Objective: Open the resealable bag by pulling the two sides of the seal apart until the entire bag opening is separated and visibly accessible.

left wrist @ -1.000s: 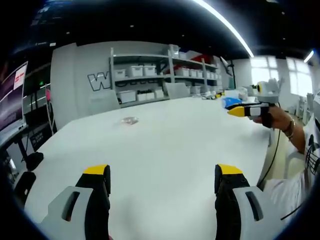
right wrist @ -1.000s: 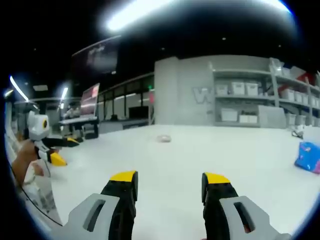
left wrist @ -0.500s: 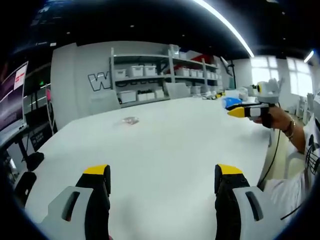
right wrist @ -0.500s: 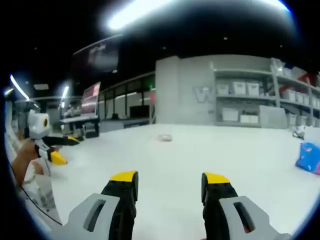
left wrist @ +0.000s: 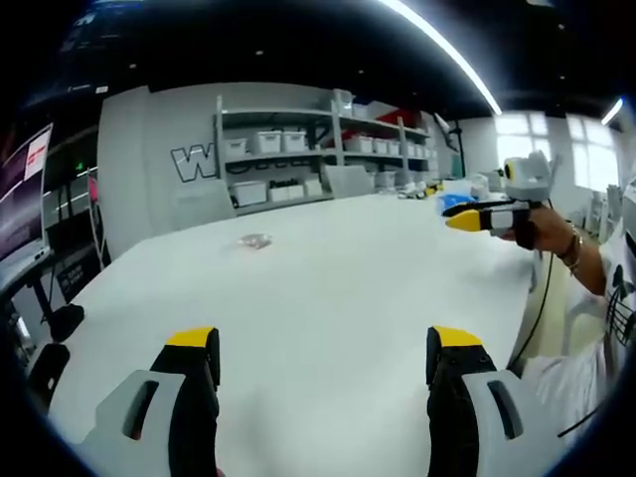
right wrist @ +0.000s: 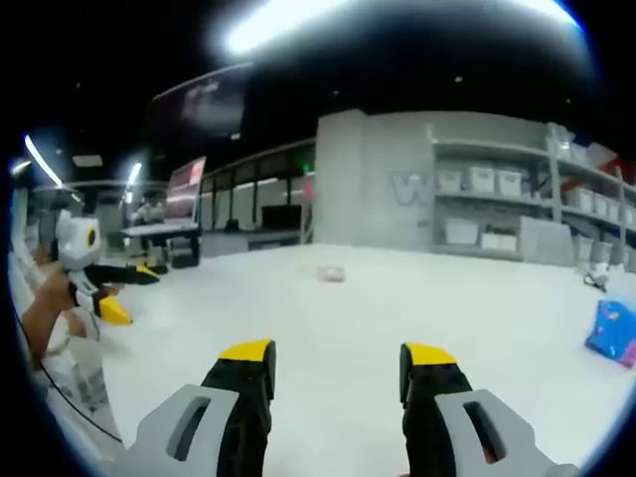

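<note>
- 2 grippers hover over a wide white table (left wrist: 328, 298), neither touching anything.
- Left gripper (left wrist: 325, 368): its yellow-tipped jaws stand well apart with nothing between them, at 6 o'clock in the left gripper view. In the right gripper view it sits at 9 o'clock (right wrist: 114, 293), held by a hand (right wrist: 45, 323).
- Right gripper (right wrist: 336, 383): jaws also well apart and empty. In the left gripper view it sits at 2 o'clock (left wrist: 467, 214).
- The resealable bag (left wrist: 256, 239) appears to be the small clear object lying flat far across the table, toward 11 o'clock in the left gripper view and at 12 o'clock (right wrist: 331, 272) in the right gripper view. It is too small to tell where its seal is.
- A blue packet (right wrist: 611, 333) lies at 3 o'clock in the right gripper view, well apart from the bag.
- Likely risks: the thin film lies flat, so a jaw may slide over it or push it away; 1 jaw may pinch both sides of the seal together, and then pulling would drag the bag without opening it.
</note>
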Motion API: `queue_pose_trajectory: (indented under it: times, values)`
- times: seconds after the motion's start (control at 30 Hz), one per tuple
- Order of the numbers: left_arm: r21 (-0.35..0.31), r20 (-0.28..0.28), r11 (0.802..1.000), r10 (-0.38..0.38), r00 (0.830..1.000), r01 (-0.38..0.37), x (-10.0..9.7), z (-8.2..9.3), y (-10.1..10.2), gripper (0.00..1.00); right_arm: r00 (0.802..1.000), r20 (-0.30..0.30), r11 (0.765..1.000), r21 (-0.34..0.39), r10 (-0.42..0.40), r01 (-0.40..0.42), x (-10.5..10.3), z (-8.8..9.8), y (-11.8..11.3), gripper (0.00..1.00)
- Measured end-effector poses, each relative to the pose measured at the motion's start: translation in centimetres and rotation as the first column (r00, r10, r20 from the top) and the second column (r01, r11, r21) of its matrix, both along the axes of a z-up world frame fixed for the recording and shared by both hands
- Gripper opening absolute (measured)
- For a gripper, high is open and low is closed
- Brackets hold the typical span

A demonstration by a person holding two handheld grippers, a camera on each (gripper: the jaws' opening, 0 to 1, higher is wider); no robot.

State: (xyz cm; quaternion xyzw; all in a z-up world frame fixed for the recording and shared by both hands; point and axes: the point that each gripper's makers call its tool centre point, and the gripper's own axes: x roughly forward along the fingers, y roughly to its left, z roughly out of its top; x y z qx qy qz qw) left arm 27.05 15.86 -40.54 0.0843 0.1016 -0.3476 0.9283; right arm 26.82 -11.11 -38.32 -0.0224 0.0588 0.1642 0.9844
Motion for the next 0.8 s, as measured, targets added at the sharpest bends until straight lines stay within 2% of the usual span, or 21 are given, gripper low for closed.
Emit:
queue_pose_trajectory:
  times: [0.8]
  values:
    - [-0.003, 0.004, 1.0, 0.003, 1.0, -0.003, -0.1, 0.2, 0.3, 0.84, 1.0, -0.007, 0.999, -0.024, 0.028, -0.028, 1.6, 0.2, 1.1, 0.48]
